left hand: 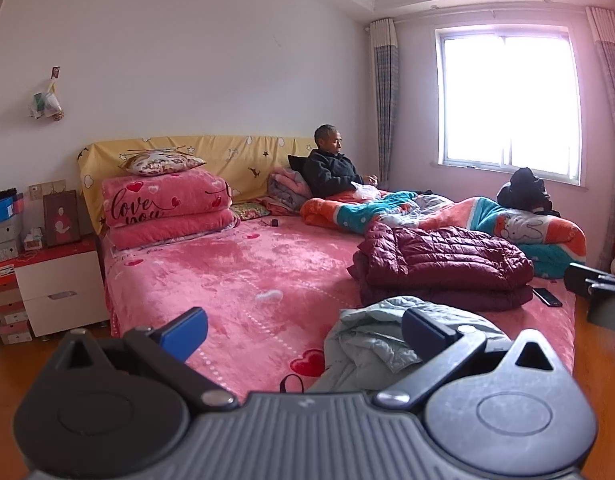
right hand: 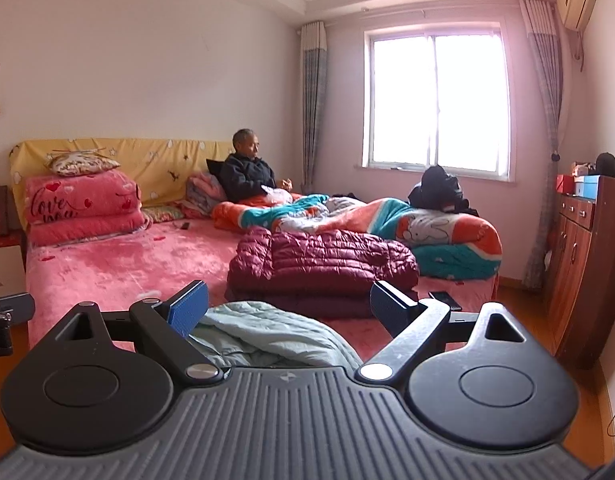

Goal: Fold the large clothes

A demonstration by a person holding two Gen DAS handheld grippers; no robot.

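The pale green padded jacket (right hand: 267,336) is lying crumpled at the near edge of the bed (left hand: 235,280), just in front of the folded maroon down jacket (right hand: 327,276), which is serving here as the landmark. From the right tool (right hand: 287,306) the pale jacket is sitting straight ahead and slightly below, filling the gap between the two blue pads. From the left tool (left hand: 303,328) the same jacket (left hand: 387,340) is lying ahead and off to the right, partly behind the right-hand finger. So the right hand is judged the nearer and better lined up.

Both tools are standing with fingers wide apart, gripping nothing. The jacket's long axis cannot be told: it is bunched, with soft quilted folds and a raised ridge on the side nearest the maroon jacket. A dark phone (left hand: 547,297) is resting just beside the maroon jacket, at its window side, clear of the pale one.
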